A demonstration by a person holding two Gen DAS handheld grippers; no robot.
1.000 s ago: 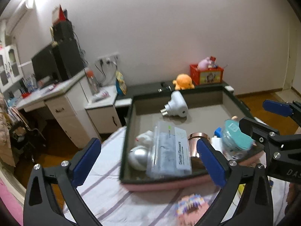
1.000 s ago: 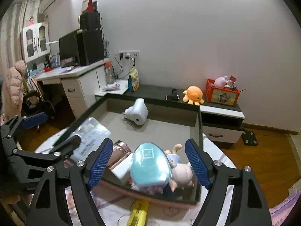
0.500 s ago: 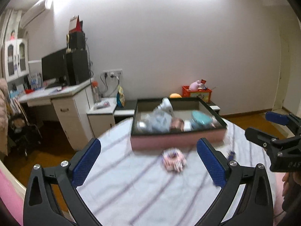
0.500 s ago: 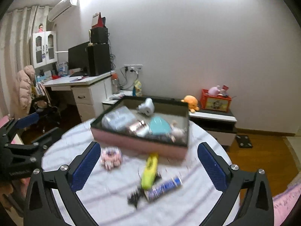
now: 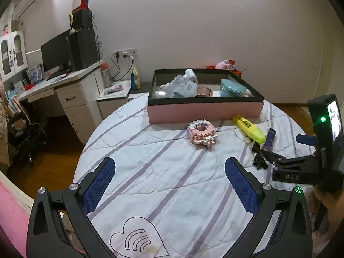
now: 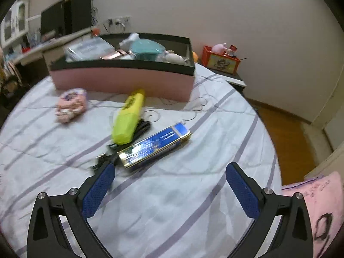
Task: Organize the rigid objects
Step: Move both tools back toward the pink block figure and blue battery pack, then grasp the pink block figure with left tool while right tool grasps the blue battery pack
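Pink-walled box point(image 5: 205, 112) with a black rim sits at the far side of the striped tablecloth point(image 5: 150, 172) and already holds several items. Left wrist view: left gripper point(image 5: 169, 179) spread wide, nothing between its pads, hanging over bare cloth. A pink block toy point(image 5: 202, 134) lies just in front of the box; a yellow highlighter point(image 5: 249, 129) lies to its right. The right gripper's body shows at the frame's right edge.

Right wrist view: right gripper point(image 6: 171, 181) fully spread, empty, angled down toward a blue-and-gold flat case point(image 6: 154, 147). The case lies beside the highlighter point(image 6: 128, 117), which rests on a black tangled item point(image 6: 129, 142); 4 loose pieces remain on the cloth.

Judgement: step in hand is the approach for the next pickup, likely the case. Next move calls for straddling its narrow width, then closing squarely so it does not skid.
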